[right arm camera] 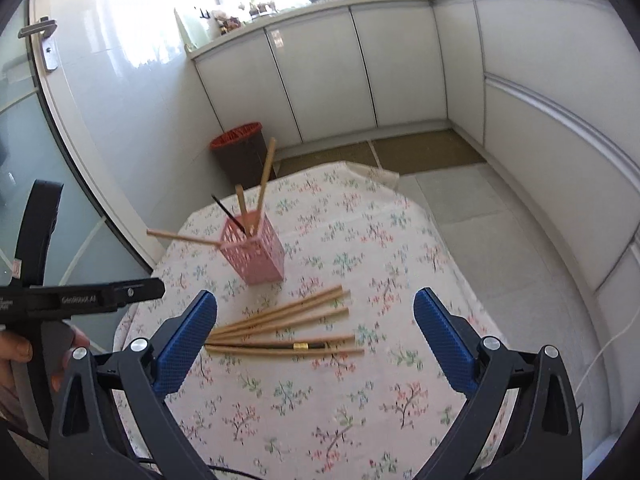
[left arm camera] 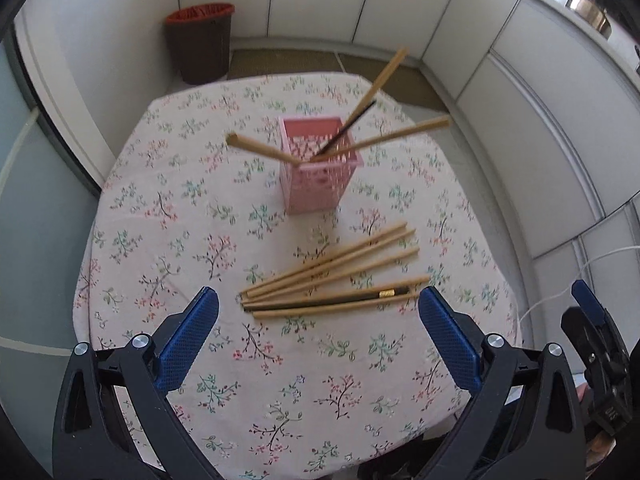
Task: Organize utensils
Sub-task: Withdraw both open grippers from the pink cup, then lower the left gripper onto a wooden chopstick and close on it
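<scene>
A floral-clothed table (left arm camera: 168, 240) stands among white cabinets; only the right wrist view shows a windowsill and a hand (right arm camera: 16, 350), while both show the pink holder (left arm camera: 316, 164) with 4 chopsticks, 6 chopsticks (left arm camera: 332, 276) lying beside it, and left gripper (left arm camera: 318, 312) and right gripper (right arm camera: 316, 316) spread wide, empty.

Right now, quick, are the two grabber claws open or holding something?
Left gripper: open, holding nothing, above the loose chopsticks.
Right gripper: open, holding nothing.
</scene>
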A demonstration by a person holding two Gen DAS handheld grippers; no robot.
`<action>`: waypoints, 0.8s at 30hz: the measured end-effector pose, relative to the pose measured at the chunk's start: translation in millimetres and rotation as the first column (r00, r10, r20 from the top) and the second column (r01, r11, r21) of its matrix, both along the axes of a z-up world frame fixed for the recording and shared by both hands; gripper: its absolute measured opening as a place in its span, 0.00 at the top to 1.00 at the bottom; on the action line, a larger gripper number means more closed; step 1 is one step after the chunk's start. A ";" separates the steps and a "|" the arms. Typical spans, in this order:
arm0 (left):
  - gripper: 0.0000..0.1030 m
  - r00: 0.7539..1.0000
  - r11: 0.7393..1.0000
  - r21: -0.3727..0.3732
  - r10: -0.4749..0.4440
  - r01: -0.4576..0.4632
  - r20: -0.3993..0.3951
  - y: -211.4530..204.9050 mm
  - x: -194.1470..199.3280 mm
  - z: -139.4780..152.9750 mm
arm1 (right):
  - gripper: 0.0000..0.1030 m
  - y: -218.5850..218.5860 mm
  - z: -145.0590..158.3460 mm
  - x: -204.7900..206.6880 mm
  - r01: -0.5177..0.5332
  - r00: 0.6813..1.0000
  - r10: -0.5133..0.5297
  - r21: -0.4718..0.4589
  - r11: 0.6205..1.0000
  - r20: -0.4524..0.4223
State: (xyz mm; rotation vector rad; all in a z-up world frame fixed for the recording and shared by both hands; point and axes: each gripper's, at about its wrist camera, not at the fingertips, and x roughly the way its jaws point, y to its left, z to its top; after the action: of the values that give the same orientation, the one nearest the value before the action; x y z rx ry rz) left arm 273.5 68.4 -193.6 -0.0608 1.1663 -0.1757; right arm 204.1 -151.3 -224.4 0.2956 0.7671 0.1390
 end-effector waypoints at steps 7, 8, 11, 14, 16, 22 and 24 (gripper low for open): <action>0.07 0.990 0.992 0.073 -0.095 0.103 -0.104 -38.6 6.8 -50.6 | 0.07 -38.9 -70.2 -12.2 0.073 0.978 -0.047 0.124 0.990 -0.205; 0.07 0.986 0.987 0.081 -0.129 0.137 -0.103 -48.1 6.3 -55.0 | 0.07 -45.8 -73.2 -11.4 0.092 0.974 -0.058 0.149 0.985 -0.219; 0.08 0.963 0.963 0.078 -0.250 0.259 -0.101 -80.6 7.4 -63.2 | 0.07 -59.4 -79.8 -15.3 0.124 0.971 -0.077 0.197 0.973 -0.228; 0.18 0.928 0.918 0.134 -0.364 0.372 -0.081 -113.7 9.8 -71.8 | 0.07 -67.0 -83.2 -17.1 0.144 0.965 -0.095 0.192 0.971 -0.243; 0.37 0.897 0.879 0.180 -0.432 0.441 -0.091 -134.2 14.5 -83.3 | 0.07 -72.8 -83.6 -18.3 0.154 0.963 -0.101 0.200 0.968 -0.251; 0.54 0.866 0.839 0.216 -0.476 0.500 -0.156 -168.5 33.4 -115.2 | 0.07 -86.6 -87.1 -21.4 0.177 0.955 -0.119 0.200 0.964 -0.272; 0.55 0.859 0.820 0.255 -0.484 0.512 -0.169 -178.0 38.3 -124.7 | 0.07 -88.7 -87.7 -21.6 0.177 0.954 -0.119 0.195 0.965 -0.277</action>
State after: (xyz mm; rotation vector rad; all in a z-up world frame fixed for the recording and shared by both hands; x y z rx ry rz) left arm 311.8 -109.6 -318.2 0.5131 1.2765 -0.4679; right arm 182.4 -240.0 -312.1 0.5882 0.9921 0.0410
